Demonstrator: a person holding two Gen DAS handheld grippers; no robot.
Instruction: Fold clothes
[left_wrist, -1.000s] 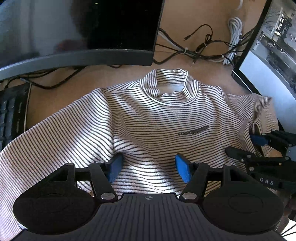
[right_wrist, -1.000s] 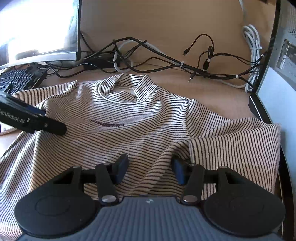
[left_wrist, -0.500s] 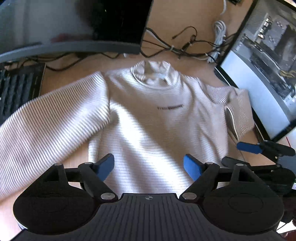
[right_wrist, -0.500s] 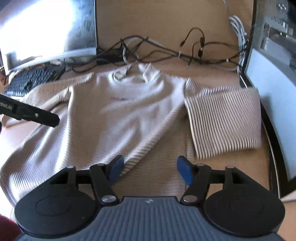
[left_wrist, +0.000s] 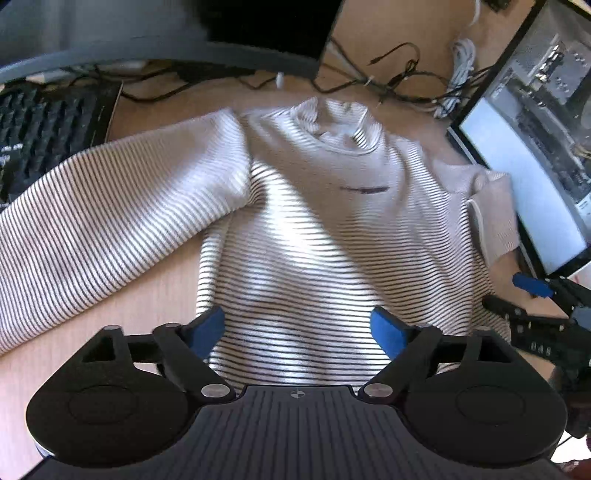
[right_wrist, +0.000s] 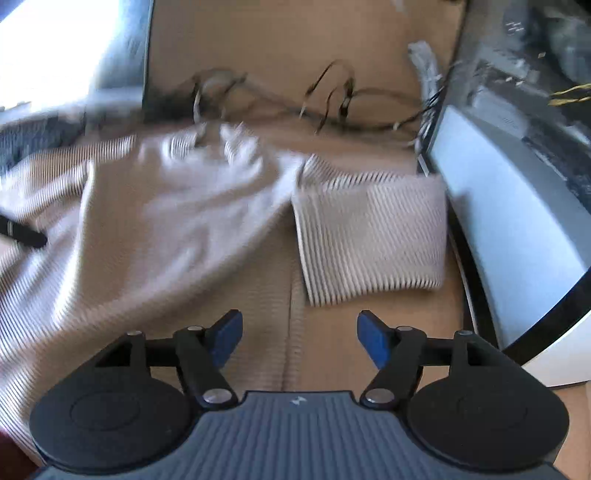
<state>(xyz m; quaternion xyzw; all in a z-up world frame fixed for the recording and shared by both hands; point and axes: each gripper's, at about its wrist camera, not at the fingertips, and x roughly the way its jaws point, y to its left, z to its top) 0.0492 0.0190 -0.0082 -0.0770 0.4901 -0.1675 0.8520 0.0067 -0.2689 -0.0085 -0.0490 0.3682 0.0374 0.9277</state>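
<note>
Trouble can come first from the crowded desk (left_wrist: 159, 291) itself: a keyboard (left_wrist: 44, 136) lies just beside the long sleeve (left_wrist: 110, 218), a tangle of cables (left_wrist: 391, 81) runs behind the collar (left_wrist: 336, 125), and a computer case (right_wrist: 517, 221) stands close to the folded sleeve (right_wrist: 369, 240). If a claw swings a sleeve across, I think the cloth can drag over the keys or catch a cable. The case leaves little room on that side, so the right claw (right_wrist: 299, 336) may knock against it.

The striped sweater (left_wrist: 317, 236) lies flat on the desk, front side up, collar away from me, its lower edge between the fingers of the left claw (left_wrist: 295, 328). Both claws are opening and neither one holds anything; the pads hang over the cloth without pressing it. If they close now at the lower edge, they could pinch only the top layer, and the fold will come out crooked.

The sweater is pale with thin dark stripes, soft and a little wrinkled at the chest, with a small dark line of print (left_wrist: 364, 189) there. One sleeve spreads far to the keyboard side; the other is already doubled back into a short block. The right view is blurred, so small creases there I cannot judge.
</note>
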